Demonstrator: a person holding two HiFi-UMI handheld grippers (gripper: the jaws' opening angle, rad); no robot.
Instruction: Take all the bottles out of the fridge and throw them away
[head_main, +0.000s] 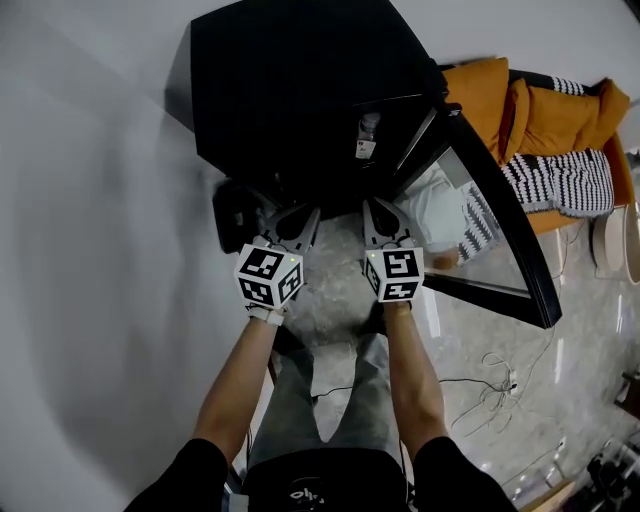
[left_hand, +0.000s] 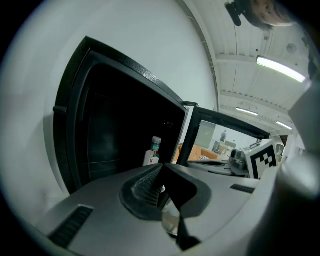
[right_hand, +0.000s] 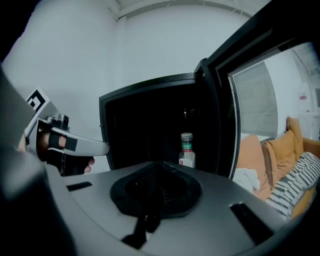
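The person stands facing a low black fridge (head_main: 290, 90) that sits on the floor against a white wall (head_main: 90, 200). Its glass door (head_main: 497, 205) is swung wide open to the right. Inside the dark cabinet a single clear bottle (head_main: 368, 137) stands upright near the door-side edge. It has a pale cap, a green band round the neck and a white label with red marks, and nothing touches it.

Both arms are stretched out in front of the opening, side by side. The left tool (head_main: 298, 218) points at the fridge with its jaws pressed together and nothing between them. Its own camera shows the bottle beyond the jaw tips, well apart from them. The right tool (head_main: 378, 212) is held just beside it at about the same height, aimed a little below level. Its jaws are also closed tight with nothing in them. In its view the bottle stands straight ahead past the closed tips, inside the cabinet and short of contact.

Behind the open door there is an orange sofa (head_main: 545, 115) with a black-and-white striped throw (head_main: 560, 180) over it. A few thin cables (head_main: 500, 380) lie loose on the pale, glossy floor (head_main: 470, 340) to the person's right.
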